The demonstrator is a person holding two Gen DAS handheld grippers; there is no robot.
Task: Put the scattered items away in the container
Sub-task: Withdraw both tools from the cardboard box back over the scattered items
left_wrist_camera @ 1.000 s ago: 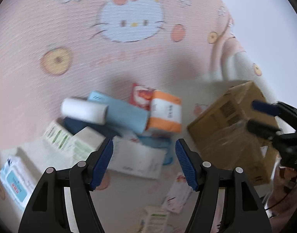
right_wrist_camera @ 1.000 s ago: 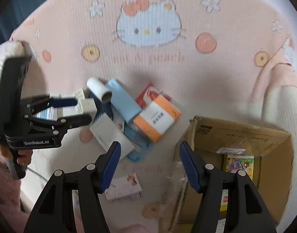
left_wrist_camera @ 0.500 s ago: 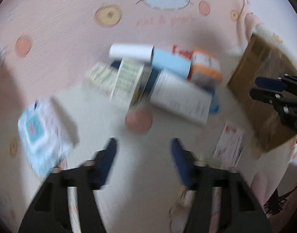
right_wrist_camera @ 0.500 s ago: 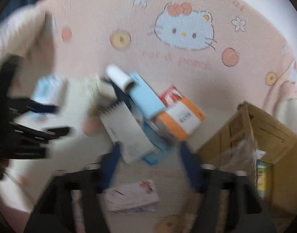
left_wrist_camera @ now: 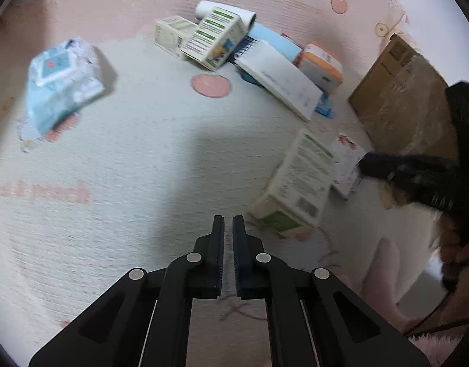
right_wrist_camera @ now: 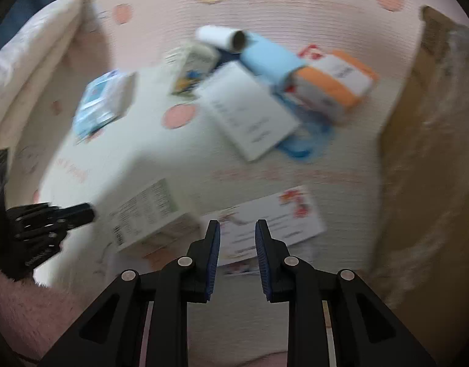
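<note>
Scattered items lie on a pink-and-white blanket. A pile at the back holds a white roll (left_wrist_camera: 223, 12), green-and-white boxes (left_wrist_camera: 214, 38), a white booklet (left_wrist_camera: 280, 78) and an orange-white box (left_wrist_camera: 321, 65). A wipes pack (left_wrist_camera: 61, 82) lies at the left. A green-white box (left_wrist_camera: 298, 186) and a flat white packet (right_wrist_camera: 269, 224) lie nearer. The cardboard box (left_wrist_camera: 399, 94) stands at the right. My left gripper (left_wrist_camera: 228, 223) is shut and empty above the blanket. My right gripper (right_wrist_camera: 237, 229) is narrowly open, just above the flat packet, holding nothing.
A cream cushion (right_wrist_camera: 35, 61) rises at the left in the right wrist view. The cardboard box wall (right_wrist_camera: 424, 140) with clear plastic wrap stands close on the right. A pink fuzzy sleeve (right_wrist_camera: 26, 312) shows at lower left.
Both grippers dropped lower and nearer to the blanket. The left jaws went from wide open to shut; the right jaws narrowed. The green-white box and flat packet now lie close ahead.
</note>
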